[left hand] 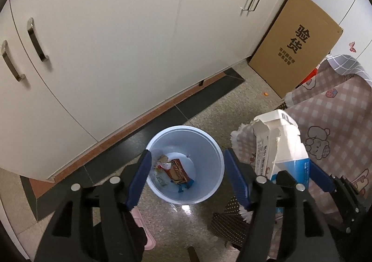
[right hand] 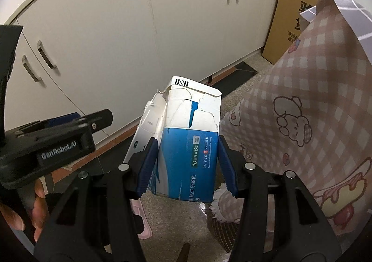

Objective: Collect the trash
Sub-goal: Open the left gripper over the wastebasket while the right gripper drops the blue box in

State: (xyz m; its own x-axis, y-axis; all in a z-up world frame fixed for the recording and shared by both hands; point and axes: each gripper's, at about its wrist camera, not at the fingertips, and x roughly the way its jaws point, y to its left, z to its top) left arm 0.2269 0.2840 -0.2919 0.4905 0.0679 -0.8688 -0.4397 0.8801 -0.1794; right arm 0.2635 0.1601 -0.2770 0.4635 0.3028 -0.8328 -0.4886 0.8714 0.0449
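Jaws: left gripper (left hand: 186, 178) spread, empty; right gripper (right hand: 184, 164) pinches torn box (right hand: 186, 145) | done: wrappers (left hand: 173, 170) lie in bin (left hand: 209, 141) | left: box goes in

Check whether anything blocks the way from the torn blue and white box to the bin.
Nothing visible does. The right hand-held gripper holds the box beside the open blue bin, whose mouth is uncovered. The left hand-held gripper hangs open over the bin, the one thing near the path.

White cabinet doors (left hand: 116, 41) with metal handles (left hand: 37, 40) fill the upper left; a brown cardboard panel (left hand: 295, 43) is propped upper right, above a checked cloth (left hand: 337, 122), possibly a tablecloth.
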